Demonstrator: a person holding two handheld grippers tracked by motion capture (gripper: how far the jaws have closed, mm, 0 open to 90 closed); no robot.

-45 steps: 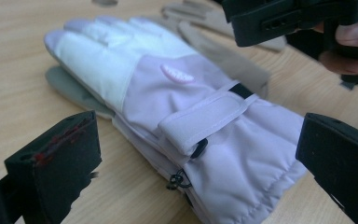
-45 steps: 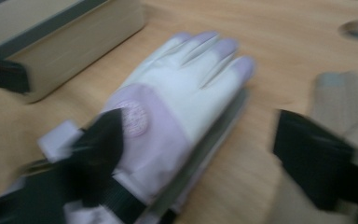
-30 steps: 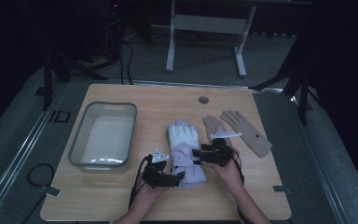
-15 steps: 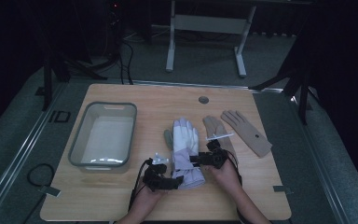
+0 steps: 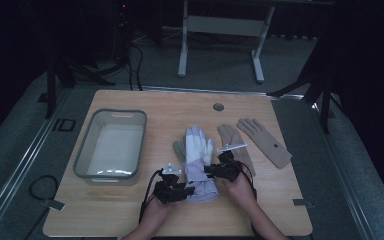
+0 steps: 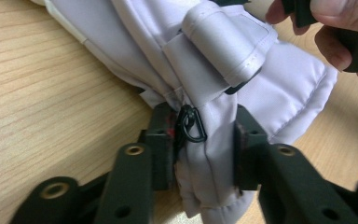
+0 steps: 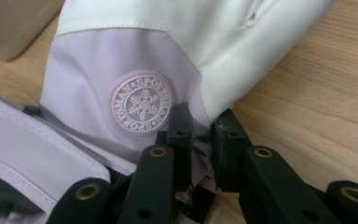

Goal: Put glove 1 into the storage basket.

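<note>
So there's a lavender and white ski glove [image 5: 196, 159] lying flat in the middle of the wooden table [image 5: 290, 200], fingers pointing toward the top of the frame. The left gripper [image 5: 176, 189] sits at the glove's lower left by the cuff, and in the left gripper view its jaws are pinched on a fold of the quilted cuff fabric, right next to a small black clip [image 6: 191, 125]. The right gripper [image 5: 223, 169] is at the glove's right edge; in the right gripper view its jaws are clamped on the lavender edge just beside a round snowflake badge [image 7: 142, 102]. A clear plastic bin [image 5: 111, 145] sits left of center, and two tan gloves [image 5: 252, 140] lie to the right of the ski glove, close by.
</note>
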